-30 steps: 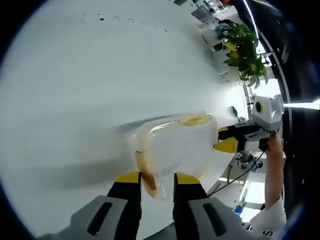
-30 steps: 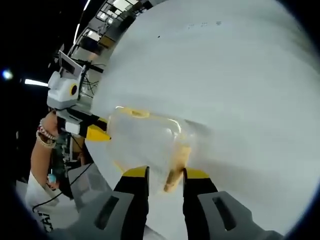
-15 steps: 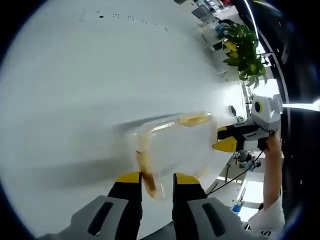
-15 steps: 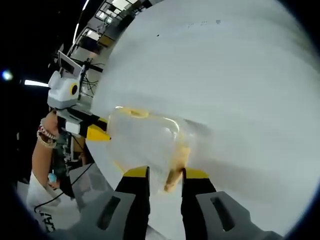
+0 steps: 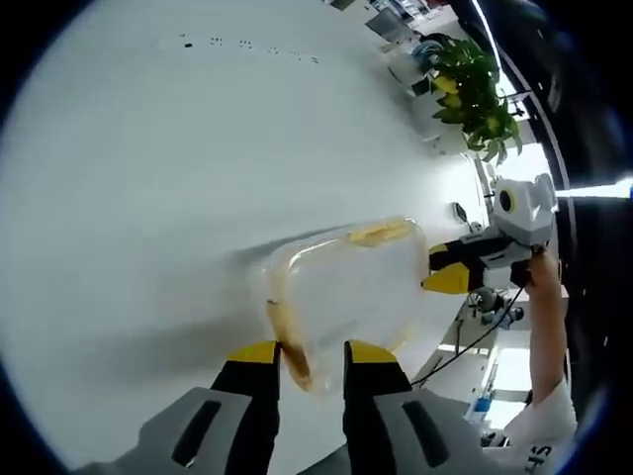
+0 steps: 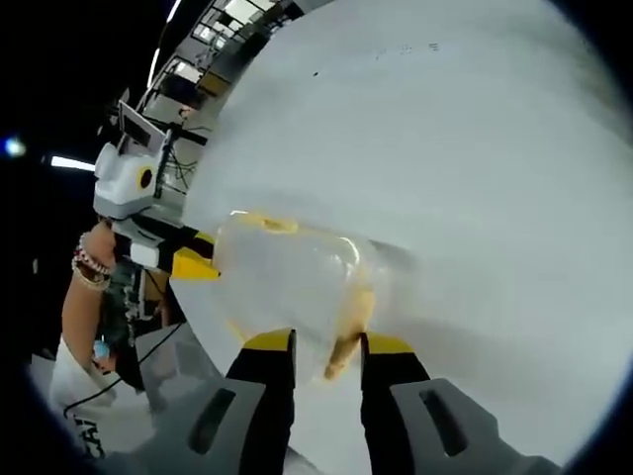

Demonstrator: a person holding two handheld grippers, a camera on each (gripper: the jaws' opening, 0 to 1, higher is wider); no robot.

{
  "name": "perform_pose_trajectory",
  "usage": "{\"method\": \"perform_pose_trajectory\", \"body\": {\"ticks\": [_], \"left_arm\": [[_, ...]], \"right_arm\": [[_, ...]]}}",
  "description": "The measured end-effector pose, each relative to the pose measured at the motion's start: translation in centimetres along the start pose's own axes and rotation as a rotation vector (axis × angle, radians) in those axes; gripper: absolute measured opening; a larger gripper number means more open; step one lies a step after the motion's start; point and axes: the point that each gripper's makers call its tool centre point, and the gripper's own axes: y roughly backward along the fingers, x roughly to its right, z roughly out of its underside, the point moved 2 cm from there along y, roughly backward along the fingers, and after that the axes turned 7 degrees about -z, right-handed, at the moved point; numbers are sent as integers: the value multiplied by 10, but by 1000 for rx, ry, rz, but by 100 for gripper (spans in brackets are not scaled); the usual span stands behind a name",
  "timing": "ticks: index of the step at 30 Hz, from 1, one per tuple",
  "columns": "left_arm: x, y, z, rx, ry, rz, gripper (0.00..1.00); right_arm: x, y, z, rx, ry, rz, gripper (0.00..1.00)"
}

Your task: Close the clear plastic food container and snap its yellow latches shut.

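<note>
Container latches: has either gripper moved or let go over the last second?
Nothing visibly changed. The left gripper and right gripper each still straddle a yellow latch at opposite ends of the clear container on the white table; only the left camera shifted slightly.

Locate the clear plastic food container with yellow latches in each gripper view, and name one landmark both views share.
Left gripper view: the clear plastic food container sits lower centre, just above the left gripper, on the white table.
Right gripper view: the container sits left of centre, just above the right gripper.
Shared landmark: the yellow latch between each view's own jaws.
</note>
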Motion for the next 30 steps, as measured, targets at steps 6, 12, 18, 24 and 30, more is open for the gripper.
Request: {"method": "perform_pose_trajectory", "body": {"ticks": [6,12,18,24,30], "left_arm": [[-4,6,-2,74,-126,-36,17],[-4,35,-17,224,-219,-33,19],[28,41,-21,369,-533,1,9],[63,22,-2,433,-812,-22,9],[62,6,11,414,-874,-74,9]], "right_arm": [[-8,3,10,-22,167,49,21],[-19,26,-6,108,304,58,11],[-50,17,-16,126,585,-24,1],[-80,-18,-12,21,872,-85,3],[-81,-37,-22,-67,1013,-57,11]]}}
